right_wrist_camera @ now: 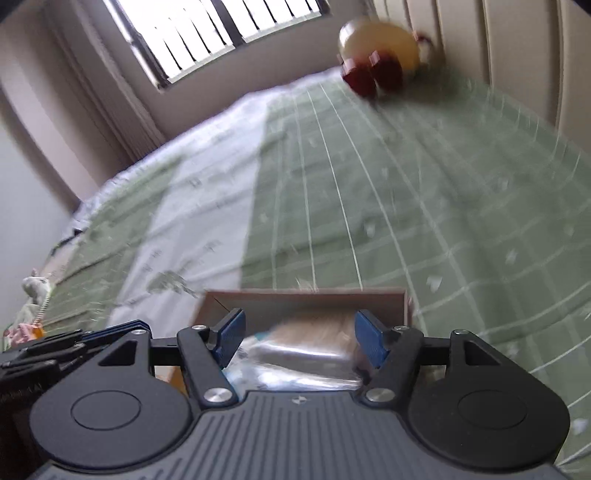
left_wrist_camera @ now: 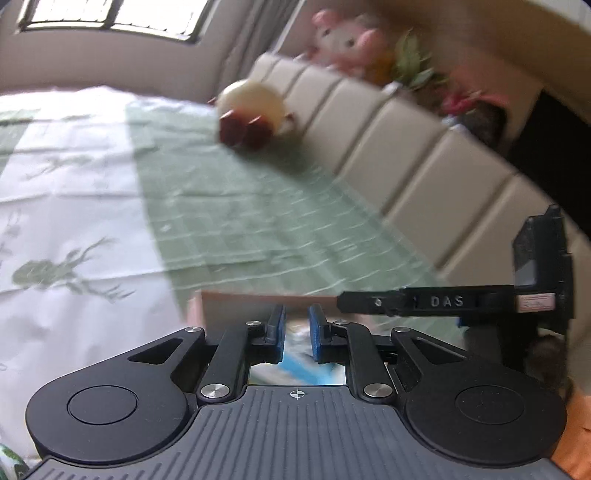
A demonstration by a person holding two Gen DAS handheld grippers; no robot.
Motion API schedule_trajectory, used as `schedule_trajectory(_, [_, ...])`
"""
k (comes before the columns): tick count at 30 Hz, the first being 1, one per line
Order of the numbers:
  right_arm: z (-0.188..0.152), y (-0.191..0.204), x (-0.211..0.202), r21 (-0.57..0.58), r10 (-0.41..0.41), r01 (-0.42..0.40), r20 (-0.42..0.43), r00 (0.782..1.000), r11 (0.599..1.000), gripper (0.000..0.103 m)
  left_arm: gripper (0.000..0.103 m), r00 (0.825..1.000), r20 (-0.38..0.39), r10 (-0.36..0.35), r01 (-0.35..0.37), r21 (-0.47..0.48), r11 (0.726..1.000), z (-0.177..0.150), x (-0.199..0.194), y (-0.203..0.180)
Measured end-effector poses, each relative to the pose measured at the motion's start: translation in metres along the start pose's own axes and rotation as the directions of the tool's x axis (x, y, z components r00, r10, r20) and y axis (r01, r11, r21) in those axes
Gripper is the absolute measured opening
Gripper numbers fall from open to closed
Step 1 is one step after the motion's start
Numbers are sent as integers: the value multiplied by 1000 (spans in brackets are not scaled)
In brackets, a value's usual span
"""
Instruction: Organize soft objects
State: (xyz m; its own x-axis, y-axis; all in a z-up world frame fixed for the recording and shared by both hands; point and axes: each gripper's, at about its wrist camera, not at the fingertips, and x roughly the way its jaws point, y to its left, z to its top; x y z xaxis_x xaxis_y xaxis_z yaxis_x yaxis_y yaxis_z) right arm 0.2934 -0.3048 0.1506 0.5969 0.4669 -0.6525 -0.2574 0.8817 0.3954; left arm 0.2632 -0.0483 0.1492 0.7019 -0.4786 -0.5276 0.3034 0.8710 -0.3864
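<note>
Both hand-held grippers hang over a cardboard box [right_wrist_camera: 306,302] on the bed [right_wrist_camera: 369,192], near its headboard [left_wrist_camera: 406,147] edge. The left hand-held gripper [left_wrist_camera: 296,334] has its jaws together, pinching a glossy wrapped bag [right_wrist_camera: 303,354]. The right hand-held gripper [right_wrist_camera: 299,338] stands apart, straddling the bag's width without clear contact. The bag lies directly ahead and below, in the box. A plush toy [right_wrist_camera: 380,51] sits well apart, toward the far edge.

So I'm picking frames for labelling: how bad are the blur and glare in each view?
Left wrist view: bedspread and plush toy smeared by motion, window blown out, left claw sharp. Right wrist view: streaked bedspread, overexposed window, glare on the plastic-wrapped item between the right claw's fingers.
</note>
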Motion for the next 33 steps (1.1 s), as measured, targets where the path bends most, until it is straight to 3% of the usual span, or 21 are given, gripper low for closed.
schedule_trajectory(2, [-8, 3, -24, -32, -10, 11, 44, 999, 999, 67, 15, 995, -29, -92, 93, 23, 995, -7, -10, -16])
schedule_trajectory(4, [-27, 7, -43, -71, -13, 19, 88, 996, 997, 67, 15, 977, -111, -182, 187, 38, 982, -23, -13, -30])
schedule_trajectory(6, [-51, 10, -54, -105, 5, 5, 98, 995, 994, 67, 15, 960, -196, -201, 216, 58, 975, -42, -6, -41])
schedule_trajectory(7, [-63, 11, -56, -112, 17, -7, 89, 996, 994, 65, 15, 961, -218, -170, 191, 80, 978, -50, -1, -43])
schedule_trajectory(9, [-85, 13, -49, -104, 35, -30, 42, 998, 994, 47, 15, 972, -228, -47, 84, 155, 984, -61, 11, -43])
schedule_trajectory(11, [-97, 13, -35, -66, 24, -24, 2, 1000, 998, 42, 15, 975, -216, 56, -12, 198, 980, -63, 23, -36])
schedule_trajectory(15, [-97, 14, -20, -34, -9, 11, 55, 998, 999, 42, 15, 962, -236, 139, -119, 100, 988, -59, 42, 0])
schedule_trajectory(18, [-94, 14, -13, -14, -20, 21, 68, 997, 1000, 42, 15, 965, -225, 137, -122, 81, 989, -58, 46, 7])
schedule_trajectory(28, [-125, 22, -19, -50, -67, 74, 122, 990, 996, 44, 15, 964, -205, 170, -125, 216, 968, -79, 19, -23])
schedule_trajectory(33, [-130, 30, -19, -51, -113, 121, 138, 984, 991, 44, 15, 972, -183, 145, -103, 220, 970, -84, -1, -27])
